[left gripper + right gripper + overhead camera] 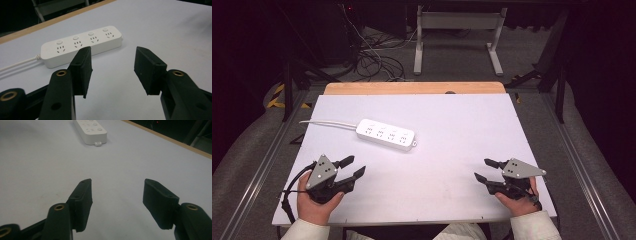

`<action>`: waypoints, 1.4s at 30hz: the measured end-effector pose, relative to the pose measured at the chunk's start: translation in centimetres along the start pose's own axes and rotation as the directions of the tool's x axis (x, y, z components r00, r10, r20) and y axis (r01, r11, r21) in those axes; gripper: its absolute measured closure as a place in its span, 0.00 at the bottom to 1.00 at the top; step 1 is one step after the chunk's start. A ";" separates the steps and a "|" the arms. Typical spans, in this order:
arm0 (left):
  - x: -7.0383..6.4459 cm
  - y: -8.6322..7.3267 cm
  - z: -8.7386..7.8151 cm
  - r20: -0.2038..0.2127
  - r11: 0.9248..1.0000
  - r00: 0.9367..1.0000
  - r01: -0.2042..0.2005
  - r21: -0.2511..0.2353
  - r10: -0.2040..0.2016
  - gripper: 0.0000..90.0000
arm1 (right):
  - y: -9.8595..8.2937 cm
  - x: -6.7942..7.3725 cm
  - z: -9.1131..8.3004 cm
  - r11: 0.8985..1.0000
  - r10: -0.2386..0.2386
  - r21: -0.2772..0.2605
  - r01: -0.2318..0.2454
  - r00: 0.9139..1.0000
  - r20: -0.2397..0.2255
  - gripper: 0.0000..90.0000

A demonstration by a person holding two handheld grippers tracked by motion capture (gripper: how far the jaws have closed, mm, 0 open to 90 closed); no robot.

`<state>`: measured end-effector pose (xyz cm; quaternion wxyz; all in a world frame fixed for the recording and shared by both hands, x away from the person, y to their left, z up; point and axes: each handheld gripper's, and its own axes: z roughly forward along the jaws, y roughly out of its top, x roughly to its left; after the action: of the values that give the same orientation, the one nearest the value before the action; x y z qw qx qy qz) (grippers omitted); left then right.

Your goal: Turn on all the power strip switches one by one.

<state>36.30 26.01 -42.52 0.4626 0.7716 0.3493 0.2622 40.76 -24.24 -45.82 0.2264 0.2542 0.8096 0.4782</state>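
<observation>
High view gives me the white tabletop [452, 150] with a white power strip [386, 134] lying flat on its left half, a little away from the far wooden edge. I count four sockets on the strip, each with a round button beside it. Its white cord [329, 122] runs from the left end toward the left edge of the tabletop.

My left gripper [351, 167] is held in the left hand [314, 202] near the front left corner. Its jaws stand wide apart with nothing between them, and they point toward the strip, which is near but not touching. In the left gripper view the power strip [81, 45] lies just beyond the two black jaws, with the cord [17, 64] leaving at the left side.

My right gripper [486, 170] is held in the right hand [518, 200] near the front right corner, well apart from the strip. Its jaws are also spread wide and hold nothing. In the right gripper view I see bare tabletop [37, 165] between the jaws, and farther away the end of the power strip [91, 130] with a small hanging loop [98, 144] on it.

A grey plate sits on top of each gripper.
</observation>
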 end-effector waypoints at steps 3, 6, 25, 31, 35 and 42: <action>0.7 0.8 0.5 0.054 1.000 0.998 0.020 0.023 -0.021 0.58 | 0.0 -0.1 0.0 1.000 0.003 -0.002 -0.003 1.000 -0.004 0.45; 1.0 1.2 0.8 0.064 0.999 0.998 0.018 0.033 -0.020 0.59 | 0.0 -0.1 0.1 1.000 -0.002 -0.003 0.002 1.000 -0.007 0.45; 3.6 4.0 3.3 0.028 0.997 0.999 0.036 0.066 -0.038 0.60 | 0.0 0.0 0.2 1.000 -0.003 -0.001 0.003 1.000 -0.016 0.45; 4.3 4.5 4.2 0.020 0.996 0.999 0.041 0.080 -0.043 0.62 | 0.0 0.0 0.2 1.000 0.003 0.001 -0.003 1.000 -0.020 0.46; 4.7 4.8 4.5 0.020 0.995 0.999 0.032 0.097 -0.034 0.69 | 0.0 0.0 0.2 1.000 0.005 0.002 -0.005 1.000 -0.022 0.46; 5.8 4.9 5.9 0.005 0.991 0.998 0.055 0.124 -0.056 0.95 | 0.0 0.0 0.3 1.000 0.006 0.003 -0.006 1.000 -0.027 0.46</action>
<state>45.58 25.80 -40.19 0.4224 0.7900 0.3840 0.2236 40.94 -24.04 -46.00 0.2135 0.2503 0.8127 0.4809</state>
